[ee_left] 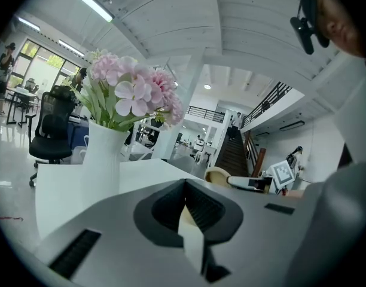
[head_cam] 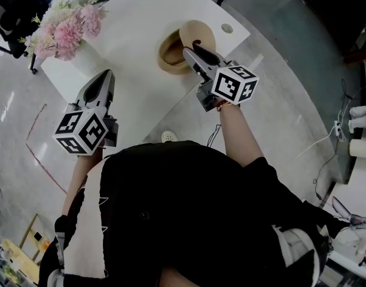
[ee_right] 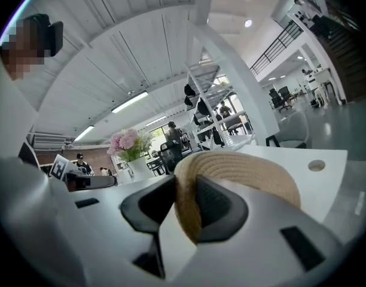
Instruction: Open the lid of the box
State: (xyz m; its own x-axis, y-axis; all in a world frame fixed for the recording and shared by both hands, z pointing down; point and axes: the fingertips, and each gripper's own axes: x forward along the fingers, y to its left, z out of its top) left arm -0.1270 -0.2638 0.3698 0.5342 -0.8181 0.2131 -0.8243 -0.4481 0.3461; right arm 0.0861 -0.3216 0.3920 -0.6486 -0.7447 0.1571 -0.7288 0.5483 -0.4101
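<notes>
R hand-held gripper (head_cam: 189, 51) is clamping the rim of the woven lid (head_cam: 199, 33), w/ pads pressing on either side of the edge in the right gripper view. The lid is tilting up, raised off the round box (head_cam: 170, 55), which is lying open beneath and to the lid's left. The box is sitting on the white worktop (head_cam: 141, 14), toward its right side.

L hand-held gripper (head_cam: 106, 76) is hovering w/ jaws together and nothing btwn them. It is over the worktop's near-left edge, near the white vase (head_cam: 82, 57) of pink flowers (head_cam: 66, 26) and well apart from the box.
</notes>
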